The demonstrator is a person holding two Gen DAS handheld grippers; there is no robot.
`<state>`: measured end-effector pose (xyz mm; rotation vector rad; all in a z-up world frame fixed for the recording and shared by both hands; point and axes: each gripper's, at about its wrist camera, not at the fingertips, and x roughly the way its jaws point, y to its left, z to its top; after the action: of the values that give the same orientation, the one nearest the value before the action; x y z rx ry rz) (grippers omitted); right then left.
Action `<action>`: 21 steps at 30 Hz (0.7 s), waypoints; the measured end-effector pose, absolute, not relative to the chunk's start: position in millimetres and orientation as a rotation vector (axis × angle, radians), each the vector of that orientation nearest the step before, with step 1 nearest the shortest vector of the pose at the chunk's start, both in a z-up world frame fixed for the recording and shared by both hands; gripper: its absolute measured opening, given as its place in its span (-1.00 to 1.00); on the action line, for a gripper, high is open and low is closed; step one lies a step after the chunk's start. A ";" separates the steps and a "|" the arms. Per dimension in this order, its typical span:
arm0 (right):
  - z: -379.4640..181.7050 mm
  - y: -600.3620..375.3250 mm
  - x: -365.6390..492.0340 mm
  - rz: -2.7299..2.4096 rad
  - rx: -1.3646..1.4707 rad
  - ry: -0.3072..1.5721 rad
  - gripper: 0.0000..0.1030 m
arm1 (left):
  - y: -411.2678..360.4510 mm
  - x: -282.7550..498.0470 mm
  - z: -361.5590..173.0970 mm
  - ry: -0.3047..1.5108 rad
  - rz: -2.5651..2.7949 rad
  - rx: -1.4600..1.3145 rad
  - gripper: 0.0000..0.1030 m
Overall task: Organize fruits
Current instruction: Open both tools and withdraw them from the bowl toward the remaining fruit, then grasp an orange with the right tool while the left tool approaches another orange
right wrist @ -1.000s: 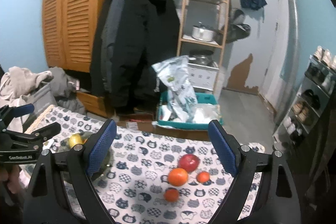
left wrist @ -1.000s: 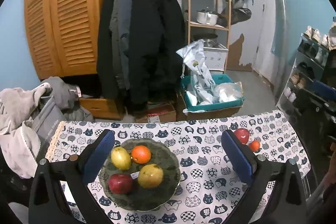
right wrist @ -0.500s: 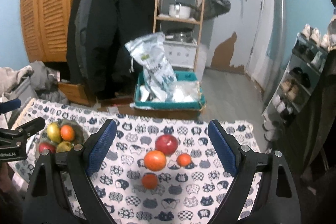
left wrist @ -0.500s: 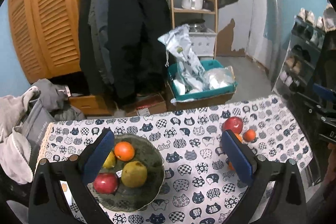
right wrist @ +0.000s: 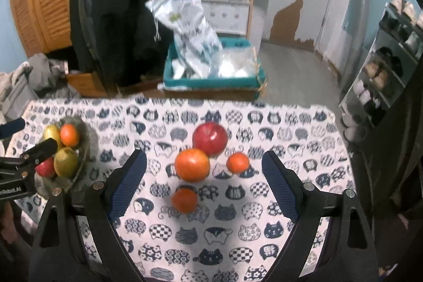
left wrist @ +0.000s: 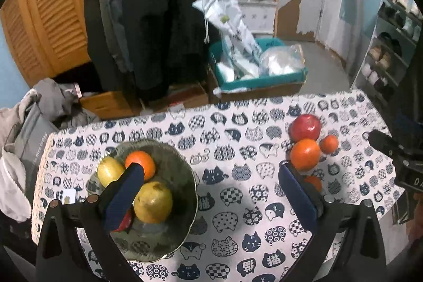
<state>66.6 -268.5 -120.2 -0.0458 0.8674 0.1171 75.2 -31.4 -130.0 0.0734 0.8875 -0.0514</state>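
Both grippers spread, empty; right gripper (right wrist: 203, 181) now nearer loose fruit (right wrist: 192, 168).

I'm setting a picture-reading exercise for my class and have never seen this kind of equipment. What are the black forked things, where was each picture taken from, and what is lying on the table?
There is no robot here: a person holds a two-finger gripper in each hand, with a wide-angle camera looking forward along its fingers. One picture comes from the left gripper, the other from the right gripper. Both have their jaws wide open and hold nothing. On the cat-print tablecloth a grey bowl holds an orange, two yellowish fruits and something red, half hidden. Loose on the cloth are a red apple, a large orange and two small oranges. The right gripper hovers over these.
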 end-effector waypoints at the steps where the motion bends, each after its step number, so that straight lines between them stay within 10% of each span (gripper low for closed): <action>1: -126.2 -268.9 68.5 0.120 -0.044 0.885 0.70 | -32.1 78.0 -136.4 0.903 -0.057 0.065 0.99; 21: -240.4 -253.4 96.6 0.163 -0.044 1.178 0.70 | -42.3 103.5 -236.8 1.128 -0.022 0.049 0.99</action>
<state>96.6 -253.4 -240.4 -0.0437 1.1775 0.1629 103.5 -42.3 -236.8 0.0489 1.1280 -0.0215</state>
